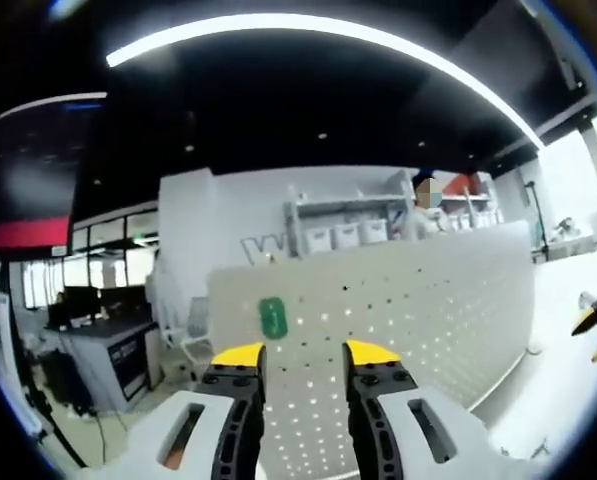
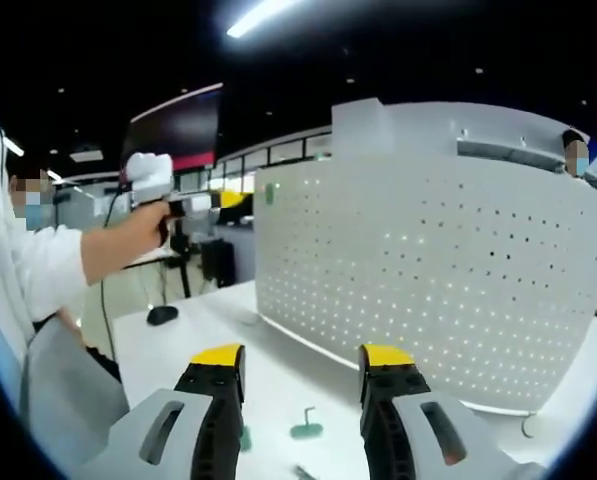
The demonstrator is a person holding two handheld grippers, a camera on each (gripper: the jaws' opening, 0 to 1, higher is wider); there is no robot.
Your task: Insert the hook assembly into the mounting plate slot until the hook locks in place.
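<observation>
A white perforated mounting plate stands upright on the white table. A green hook piece sits on the plate near its upper left edge. My left gripper is open just short of the plate, with the green piece up and to the left of its yellow tips. In the right gripper view a hand holds that left gripper beside the plate's left edge. My right gripper is open and empty over the table. Two more green hook pieces lie on the table below it.
A small dark object lies on the table at the left. A person's sleeve is at the far left. Yellow-and-black tips show at the right edge of the left gripper view. Shelves with white bins stand behind the plate.
</observation>
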